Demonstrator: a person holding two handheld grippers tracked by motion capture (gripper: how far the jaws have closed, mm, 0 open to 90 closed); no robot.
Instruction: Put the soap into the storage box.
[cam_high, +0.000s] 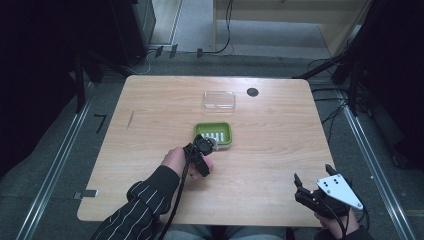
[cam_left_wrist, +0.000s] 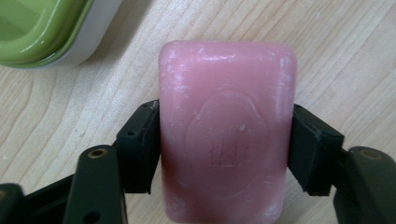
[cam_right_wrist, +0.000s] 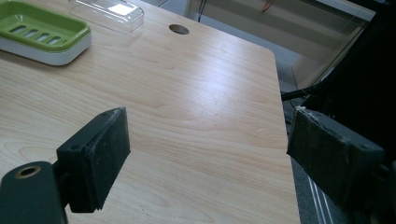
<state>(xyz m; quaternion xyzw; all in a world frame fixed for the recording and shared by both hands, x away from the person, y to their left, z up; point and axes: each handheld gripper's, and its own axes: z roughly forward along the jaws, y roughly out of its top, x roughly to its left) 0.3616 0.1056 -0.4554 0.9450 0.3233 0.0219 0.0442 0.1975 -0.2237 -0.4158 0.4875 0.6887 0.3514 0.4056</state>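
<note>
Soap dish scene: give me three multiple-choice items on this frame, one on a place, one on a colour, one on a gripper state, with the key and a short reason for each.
1. Where is the clear lid?
A. On the soap dish
B. On the table beyond the soap dish
C. In the right gripper

2. What colour is the bar of soap?
A. Pink
B. White
C. Green

3. How is the left gripper?
A. Open over the dish
B. Shut on nothing
C. Shut on the soap

Key: 1 B, the lid lies apart from the green soap dish, on its far side. 2 A, the left gripper view shows a pink bar. 3 C, both jaws press the bar's sides, while the right gripper is open.
</note>
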